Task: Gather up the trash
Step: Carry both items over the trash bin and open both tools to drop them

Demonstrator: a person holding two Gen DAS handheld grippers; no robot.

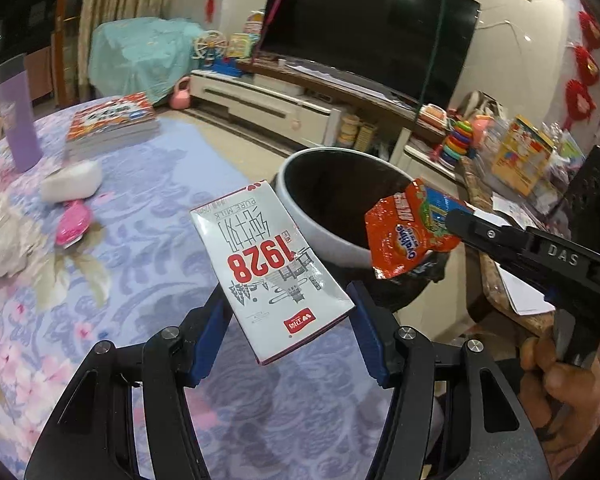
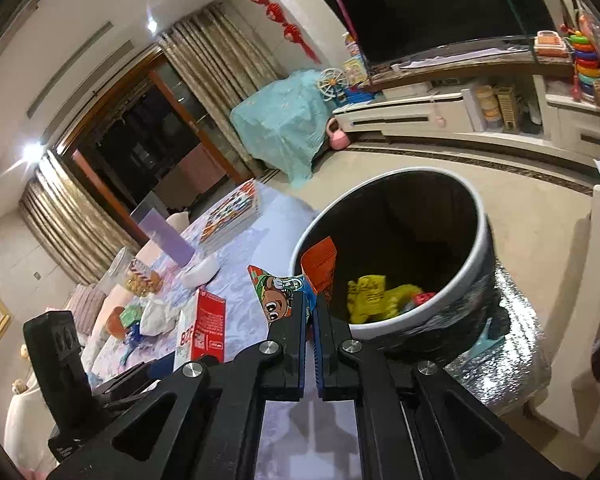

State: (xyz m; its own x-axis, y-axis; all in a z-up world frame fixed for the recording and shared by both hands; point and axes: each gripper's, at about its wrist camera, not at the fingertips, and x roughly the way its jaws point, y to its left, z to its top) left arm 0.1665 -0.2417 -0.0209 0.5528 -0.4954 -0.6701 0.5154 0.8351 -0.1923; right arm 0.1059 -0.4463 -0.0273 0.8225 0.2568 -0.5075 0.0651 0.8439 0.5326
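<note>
Over floral tablecloth [image 1: 148, 208]: left gripper [image 1: 290, 300] clamps milk carton [image 1: 268, 264], long axis pointing toward bin [image 1: 300, 200]; right gripper [image 2: 310, 312] pinches orange wrapper [image 2: 320, 268] at bin's rim.

- I see a glossy paper milk carton [image 1: 278, 270] at 12 o'clock.
- My snack wrapper [image 1: 410, 232] looks like shiny crinkled foil.
- The desk [image 1: 132, 240] wears smooth floral cloth.
- The bin [image 2: 392, 248] is smooth and glossy.
</note>
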